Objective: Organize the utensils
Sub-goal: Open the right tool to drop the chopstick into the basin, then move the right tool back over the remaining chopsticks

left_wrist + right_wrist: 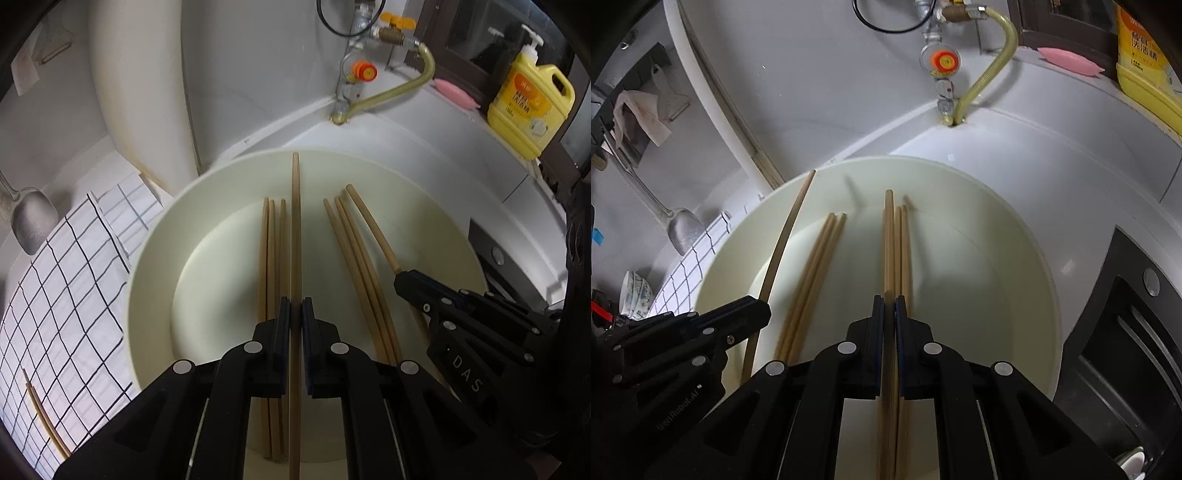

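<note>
The left hand-held gripper (295,314) is seen closed down on a single long brown wooden chopstick (295,221), which is pinched between the pads and runs straight ahead along the finger axis, its far tip reaching the back rim of the wide cream-coloured round basin (155,266). The right hand-held gripper (889,314) is likewise closed on one wooden chopstick (888,236), also aligned with its fingers, though whether only one stick is caught cannot be told with certainty, since a bundle of loose chopsticks (905,251) lies just beside it. In the basin, three loose chopsticks (271,251) rest just left of the left gripper's stick, and three more (354,258) lie between the two grippers. All sticks are laid roughly parallel, long axes pointing away toward the wall. The loose left group is judged nearer the left gripper, the other group nearer the right one. Left of the basin a white cloth with a dark grid pattern (66,288) is spread on the surface, with two further chopsticks (44,417) lying on it; this is judged the likely place for the held sticks.
</note>
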Tool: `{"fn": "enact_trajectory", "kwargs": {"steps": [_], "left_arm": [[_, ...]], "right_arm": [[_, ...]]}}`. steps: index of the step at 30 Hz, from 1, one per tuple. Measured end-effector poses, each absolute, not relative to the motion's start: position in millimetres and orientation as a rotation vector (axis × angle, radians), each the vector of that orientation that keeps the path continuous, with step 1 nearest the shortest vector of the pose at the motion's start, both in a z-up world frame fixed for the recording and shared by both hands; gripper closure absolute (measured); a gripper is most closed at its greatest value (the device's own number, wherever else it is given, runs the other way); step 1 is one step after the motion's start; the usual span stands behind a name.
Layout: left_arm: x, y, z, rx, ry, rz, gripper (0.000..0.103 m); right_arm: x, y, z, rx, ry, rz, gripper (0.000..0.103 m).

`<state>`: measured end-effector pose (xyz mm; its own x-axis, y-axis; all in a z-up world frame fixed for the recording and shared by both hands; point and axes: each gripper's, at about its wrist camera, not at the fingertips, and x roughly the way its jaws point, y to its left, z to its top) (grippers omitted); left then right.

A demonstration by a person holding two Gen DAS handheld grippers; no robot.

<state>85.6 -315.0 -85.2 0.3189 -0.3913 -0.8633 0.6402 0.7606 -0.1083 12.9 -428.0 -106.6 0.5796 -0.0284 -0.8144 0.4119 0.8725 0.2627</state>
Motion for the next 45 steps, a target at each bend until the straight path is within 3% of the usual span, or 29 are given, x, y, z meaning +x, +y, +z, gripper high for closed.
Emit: {"fn": "enact_trajectory", "kwargs": {"steps": [12, 14, 16, 17, 45], "left_arm": [[90.9, -315.6, -98.0, 0.310, 1.069, -0.645, 0.094], [90.5, -314.1, -95.8, 0.312, 1.063, -0.636, 0.078], [88.9, -310.8, -90.3, 0.309, 1.037, -0.621, 0.043], [87.8, -307.9, -85.9, 0.303, 1.015, -0.614, 0.041], [60.9, -213.8, -40.7, 0.209, 0.960, -0.500, 0.027]], "right_arm": [[13.4, -432.2, -121.4, 0.474, 0.972, -0.288, 0.097], [14.3, -430.4, -119.7, 0.460, 0.976, -0.291, 0.096], [13.1, -429.4, -116.7, 0.454, 0.967, -0.292, 0.091], [12.0, -429.8, -115.3, 0.452, 0.962, -0.296, 0.088], [-21.0, -381.2, -72.3, 0.406, 0.901, -0.266, 0.060]]}}
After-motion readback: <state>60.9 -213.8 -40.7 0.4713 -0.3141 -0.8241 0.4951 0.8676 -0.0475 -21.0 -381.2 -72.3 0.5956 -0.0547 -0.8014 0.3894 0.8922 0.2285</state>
